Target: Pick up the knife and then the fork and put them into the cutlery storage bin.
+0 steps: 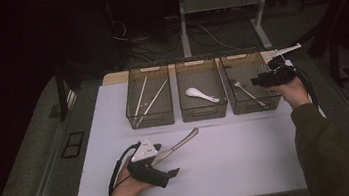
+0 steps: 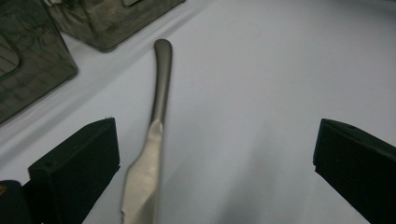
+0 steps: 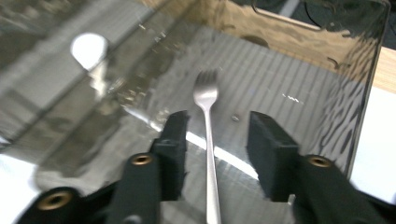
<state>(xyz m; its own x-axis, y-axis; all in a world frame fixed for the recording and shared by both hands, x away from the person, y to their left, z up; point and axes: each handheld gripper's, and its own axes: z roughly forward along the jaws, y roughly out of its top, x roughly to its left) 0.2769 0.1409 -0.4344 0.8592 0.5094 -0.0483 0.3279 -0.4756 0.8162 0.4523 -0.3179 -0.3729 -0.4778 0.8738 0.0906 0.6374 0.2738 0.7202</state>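
A metal table knife [image 1: 181, 145] lies on the white mat [image 1: 241, 165], handle toward the bins. My left gripper [image 1: 169, 165] rests low over its blade end and is open. In the left gripper view the knife [image 2: 156, 130] lies between the wide-apart jaws, closer to the left pad [image 2: 79, 163] and touching neither. My right gripper [image 1: 260, 81] hangs over the right bin [image 1: 240, 55], and a fork [image 1: 247, 91] lies in that bin. In the right gripper view the fork [image 3: 208, 121] sits on the bin floor between the parted jaws of my right gripper [image 3: 217, 128], and they are clear of it.
Three dark see-through bins stand in a row at the mat's far edge. The left bin [image 1: 151, 123] holds two chopsticks [image 1: 146, 100], the middle bin [image 1: 204, 116] a white spoon [image 1: 201, 94]. Table legs and cables lie beyond the table.
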